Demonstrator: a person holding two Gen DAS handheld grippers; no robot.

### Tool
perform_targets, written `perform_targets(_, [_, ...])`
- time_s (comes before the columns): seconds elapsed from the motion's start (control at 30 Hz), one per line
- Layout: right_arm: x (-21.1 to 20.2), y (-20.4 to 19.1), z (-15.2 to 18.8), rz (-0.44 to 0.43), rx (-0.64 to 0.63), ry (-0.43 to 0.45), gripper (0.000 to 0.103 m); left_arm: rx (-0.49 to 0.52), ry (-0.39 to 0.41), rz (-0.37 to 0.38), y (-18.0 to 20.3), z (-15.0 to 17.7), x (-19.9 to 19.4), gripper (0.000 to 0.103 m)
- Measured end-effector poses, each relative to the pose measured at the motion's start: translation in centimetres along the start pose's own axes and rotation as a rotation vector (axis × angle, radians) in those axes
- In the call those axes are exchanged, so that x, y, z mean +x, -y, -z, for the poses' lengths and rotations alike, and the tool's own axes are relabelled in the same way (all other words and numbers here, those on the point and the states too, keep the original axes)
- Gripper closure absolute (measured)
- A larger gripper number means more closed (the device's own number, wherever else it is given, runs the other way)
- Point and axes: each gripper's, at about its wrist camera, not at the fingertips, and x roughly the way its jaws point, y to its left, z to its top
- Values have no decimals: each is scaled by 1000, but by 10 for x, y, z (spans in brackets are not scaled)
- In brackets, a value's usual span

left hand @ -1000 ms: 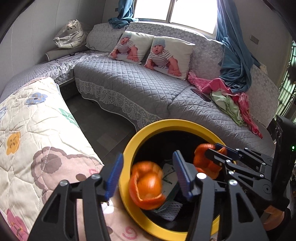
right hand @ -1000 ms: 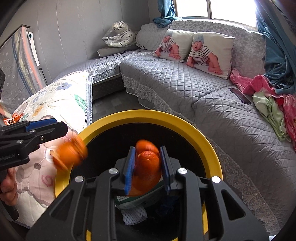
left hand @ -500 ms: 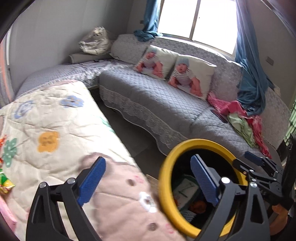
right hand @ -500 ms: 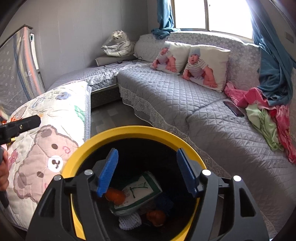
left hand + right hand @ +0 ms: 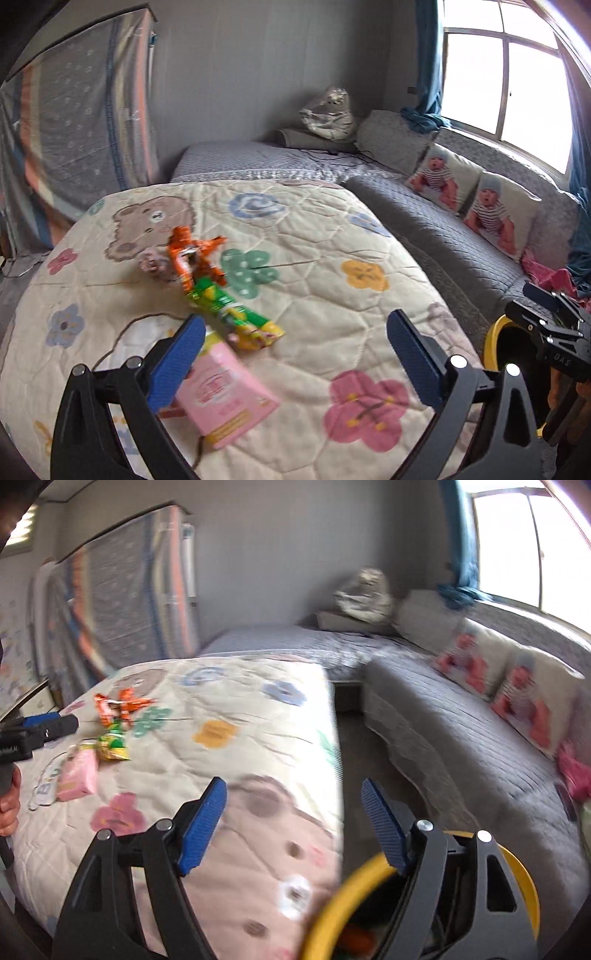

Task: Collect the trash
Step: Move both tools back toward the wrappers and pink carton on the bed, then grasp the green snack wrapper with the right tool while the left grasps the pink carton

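Trash lies on the flowered quilt [image 5: 332, 280]: a pink carton [image 5: 221, 395], a green-yellow wrapper [image 5: 232, 314] and an orange wrapper [image 5: 192, 254]. My left gripper [image 5: 291, 350] is open and empty, just above the quilt, its left finger beside the pink carton. My right gripper [image 5: 291, 827] is open and empty, above the yellow-rimmed bin [image 5: 517, 878] at the quilt's edge. The bin also shows in the left wrist view [image 5: 495, 336]. The right wrist view shows the same carton [image 5: 77, 775], green-yellow wrapper [image 5: 112, 746], orange wrapper [image 5: 118, 703] and the left gripper [image 5: 44, 727].
A grey quilted sofa [image 5: 461, 236] with two baby-print pillows [image 5: 476, 203] runs along the right under the window. A floor gap [image 5: 373, 746] separates it from the quilted surface. A mattress [image 5: 74, 122] leans on the back wall. A bag [image 5: 327, 114] sits in the corner.
Both grippers released orange peels into the bin and opened. Both then swung left, away from the bin, toward the quilt with the wrappers and carton.
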Motion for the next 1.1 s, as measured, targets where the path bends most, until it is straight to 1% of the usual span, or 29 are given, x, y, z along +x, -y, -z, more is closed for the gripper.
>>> perform_targets(0.07, [15,-27,-13,-63,-47,6,31,-6,-10,-50,-18,10,-4,8])
perform_targets(0.17, [33,-60,-31,-163,-108,5,31,-25,-43,-85,-32,25,-7,8])
perform_targets(0.27, [49,-87,-43,-271,-155,-12,31,-91,-79,-66,-43,37,-6,8])
perform_targets(0.37, [63,-111,-50,-346,-206,-31,31,-118,-99,-64,-46,45,1,8])
perform_targets(0.43, [73,-125,-53,-412,-241,-57,31,-140,-122,-49,-48,49,6,8])
perform_targets(0.5, [83,-136,-55,-435,-271,-76,32,-147,-141,-36,-47,51,12,8])
perform_targets(0.57, [94,-143,-56,-465,-279,-106,38,-144,-151,-34,-45,53,16,8])
perform_targets(0.7, [114,-155,-61,-507,-279,-151,39,-167,-174,-40,-49,54,26,8])
perform_targets(0.83, [129,-174,-67,-556,-326,-194,40,-200,-212,-50,-57,55,36,8])
perform_targets(0.93, [144,-191,-67,-583,-355,-248,44,-239,-232,-47,-65,57,41,8])
perform_targets(1.1, [166,-213,-64,-599,-387,-317,46,-266,-262,-42,-72,57,50,8])
